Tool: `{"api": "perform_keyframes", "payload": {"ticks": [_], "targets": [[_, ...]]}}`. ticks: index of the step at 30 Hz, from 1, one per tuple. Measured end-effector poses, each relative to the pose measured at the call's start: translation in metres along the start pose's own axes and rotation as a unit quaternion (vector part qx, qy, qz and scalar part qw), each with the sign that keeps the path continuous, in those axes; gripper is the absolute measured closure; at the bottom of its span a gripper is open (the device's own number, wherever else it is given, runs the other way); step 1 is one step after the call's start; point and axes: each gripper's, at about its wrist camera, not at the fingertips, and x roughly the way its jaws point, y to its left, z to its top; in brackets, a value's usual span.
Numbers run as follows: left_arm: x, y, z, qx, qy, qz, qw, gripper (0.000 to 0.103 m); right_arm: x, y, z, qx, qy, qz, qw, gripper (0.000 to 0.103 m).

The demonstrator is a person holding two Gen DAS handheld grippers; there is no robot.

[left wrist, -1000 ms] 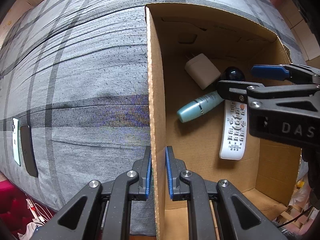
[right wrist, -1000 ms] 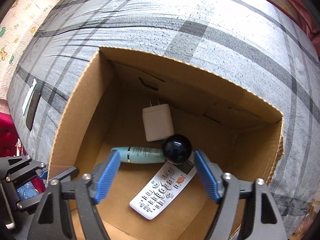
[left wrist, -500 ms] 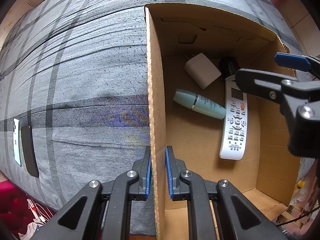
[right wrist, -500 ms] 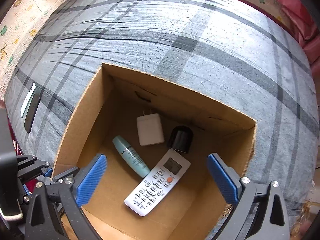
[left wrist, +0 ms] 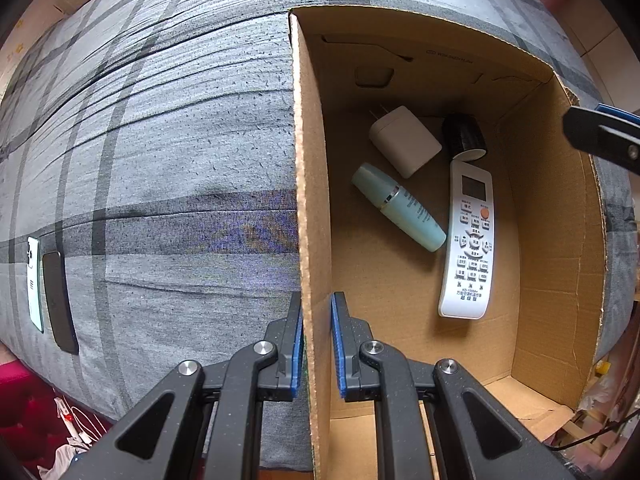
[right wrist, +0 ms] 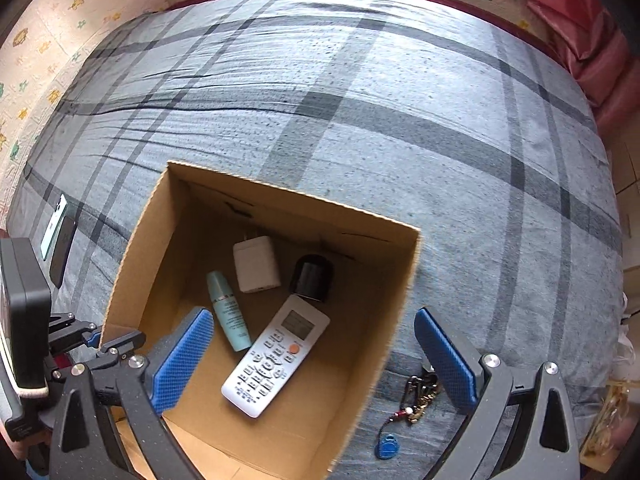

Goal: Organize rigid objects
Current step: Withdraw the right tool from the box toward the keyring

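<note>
Grey plaid bedsheet [right wrist: 400, 128] fills view; cream cartoon-print wall [right wrist: 80, 4] behind bed, red padded edge [right wrist: 580, 28] at bed's right.

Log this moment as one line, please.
left gripper: shut on box wall | right gripper: open, empty, above box | in box: remote, charger, bottle, black jar
</note>
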Motion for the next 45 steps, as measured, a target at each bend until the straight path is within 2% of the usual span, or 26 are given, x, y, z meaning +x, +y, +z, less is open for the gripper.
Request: {"api": "perform_keyframes", "payload": {"ticks": [11,20,28,45], "targets": [[-0.002,-0.001,0.000,-0.002,0.000,0.002,1.0000,0.090,-0.012,-0.059,-0.012,0.047,-0.006,-0.031,0.998,0.000],[-0.001,-0.001,0.001,-0.005,0.002,0.004,1.0000,0.090,-0.002,-0.094,-0.028,0.077,0.000,-0.039,0.996,0.000],[0.000,-0.001,0.001,-0.007,0.003,0.004,1.0000,0.090,0.017,-0.114,-0.046,0.097,0.006,-0.050,0.994,0.000],[0.002,0.000,0.002,-0.012,0.005,0.008,0.9999,0.090,0.085,-0.133,-0.063,0.096,0.067,-0.051,0.992,0.000]]}}
